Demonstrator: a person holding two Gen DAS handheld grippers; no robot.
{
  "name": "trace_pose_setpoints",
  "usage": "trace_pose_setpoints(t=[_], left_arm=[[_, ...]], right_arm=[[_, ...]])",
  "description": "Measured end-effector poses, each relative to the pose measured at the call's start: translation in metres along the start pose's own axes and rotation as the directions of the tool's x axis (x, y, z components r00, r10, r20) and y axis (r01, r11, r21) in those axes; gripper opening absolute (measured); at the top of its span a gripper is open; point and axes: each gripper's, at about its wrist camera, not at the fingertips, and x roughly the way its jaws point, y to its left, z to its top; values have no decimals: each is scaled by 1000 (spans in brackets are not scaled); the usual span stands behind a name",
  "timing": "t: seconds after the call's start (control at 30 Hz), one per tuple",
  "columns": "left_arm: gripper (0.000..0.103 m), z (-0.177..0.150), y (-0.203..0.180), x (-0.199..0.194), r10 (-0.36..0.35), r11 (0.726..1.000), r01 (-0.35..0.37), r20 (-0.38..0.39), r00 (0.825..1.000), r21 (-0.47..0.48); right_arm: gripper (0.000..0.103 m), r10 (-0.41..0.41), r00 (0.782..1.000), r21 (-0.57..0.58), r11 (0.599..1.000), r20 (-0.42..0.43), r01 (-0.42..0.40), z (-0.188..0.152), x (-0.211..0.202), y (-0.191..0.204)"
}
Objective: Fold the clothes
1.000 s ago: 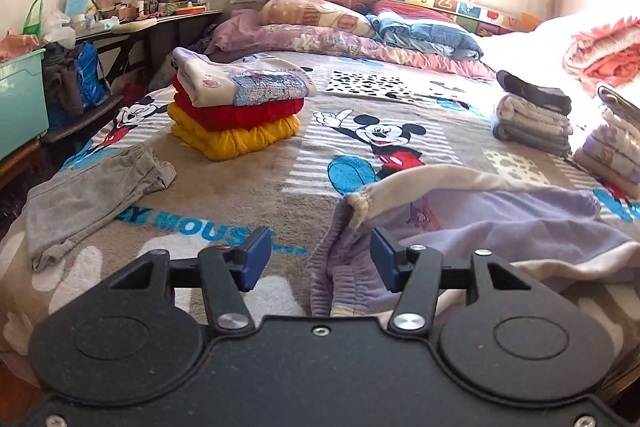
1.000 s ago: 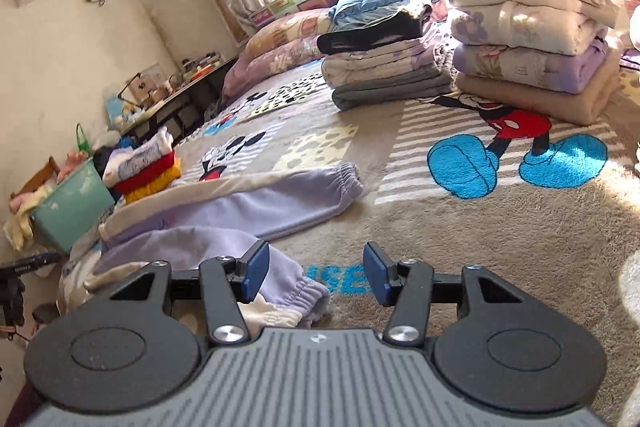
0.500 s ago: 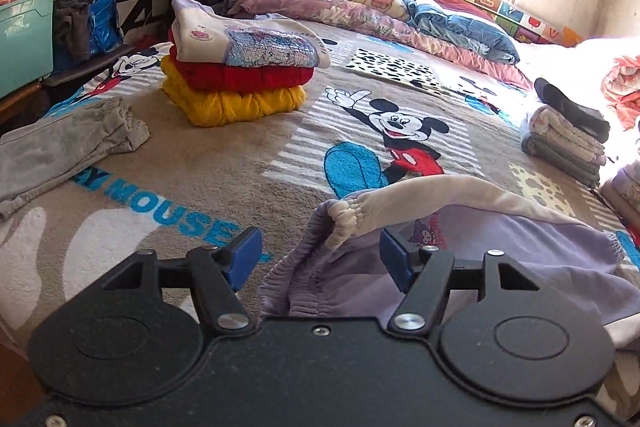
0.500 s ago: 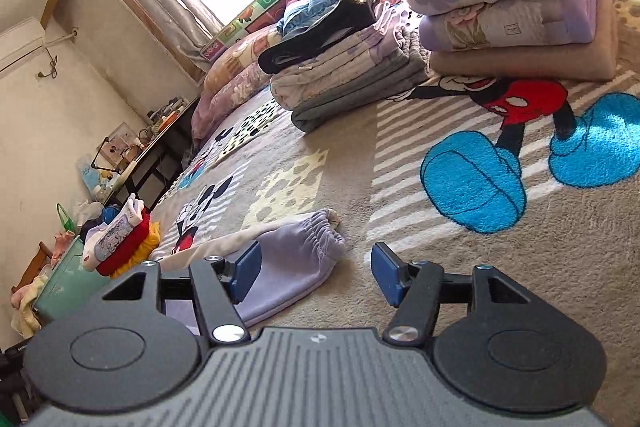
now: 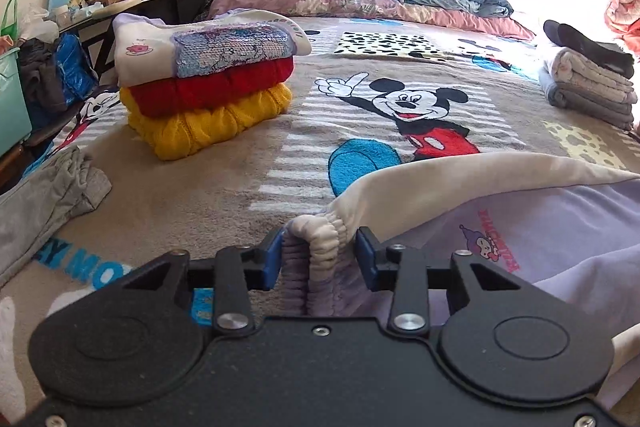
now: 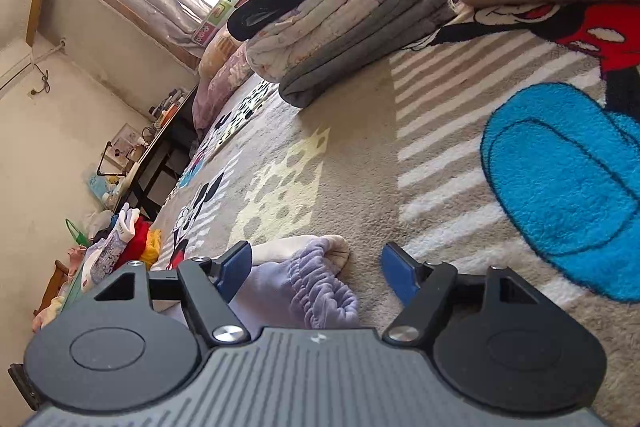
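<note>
Left gripper [image 5: 320, 257] clamps the trousers [image 5: 540, 223] at the waistband. The cuff [image 6: 320, 279] lies between the right gripper [image 6: 316, 267] blades, which stand apart.

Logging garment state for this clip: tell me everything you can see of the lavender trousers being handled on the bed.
The lavender trousers lie flat on the cartoon blanket, soft fleecy cloth with cream side panels, a small cartoon print and gathered elastic edges. At one end the left gripper has its blue pads against both sides of a bunched elastic edge. At the other end a ribbed cuff rests on the blanket between the wide-apart fingers of the right gripper, ungripped.
</note>
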Motion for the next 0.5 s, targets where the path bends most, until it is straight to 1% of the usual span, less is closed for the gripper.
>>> trace_pose_setpoints(t=[0.03, 0.07, 0.1, 0.17, 0.23, 0.3, 0.37, 0.43, 0.5], left_arm=[[34, 2, 0, 4, 4, 1000, -4, 3, 1000, -2], [31, 3, 0, 7, 8, 1000, -8, 5, 1000, -4], [29, 5, -1, 11, 12, 1000, -12, 8, 1000, -6], [26, 9, -1, 18, 20, 1000, -19, 13, 1000, -10], [23, 12, -1, 25, 27, 1000, -27, 19, 999, -15], [20, 17, -3, 29, 28, 1000, -28, 26, 999, -14], [19, 25, -5, 29, 22, 1000, -21, 48, 999, -20], [18, 33, -6, 28, 10, 1000, -8, 75, 997, -27], [17, 42, -10, 27, -2, 1000, 5, 103, 995, -30]], right_arm=[[56, 15, 1000, -2, 1000, -11, -15, 1, 4, 0], [45, 26, 999, -7, 1000, -27, -26, 1, 9, 0], [43, 29, 999, -19, 999, -42, -29, 1, 13, 1], [31, 35, 997, -44, 998, -63, -38, 1, 18, 2], [27, 38, 998, -49, 998, -55, -41, 1, 19, 3], [25, 29, 999, -66, 997, -26, -31, 1, 17, 5], [18, 42, 999, -82, 996, 21, -40, 4, 11, 9], [18, 65, 995, -108, 993, 75, -57, 10, 2, 14], [18, 86, 991, -115, 991, 107, -73, 15, -3, 17]])
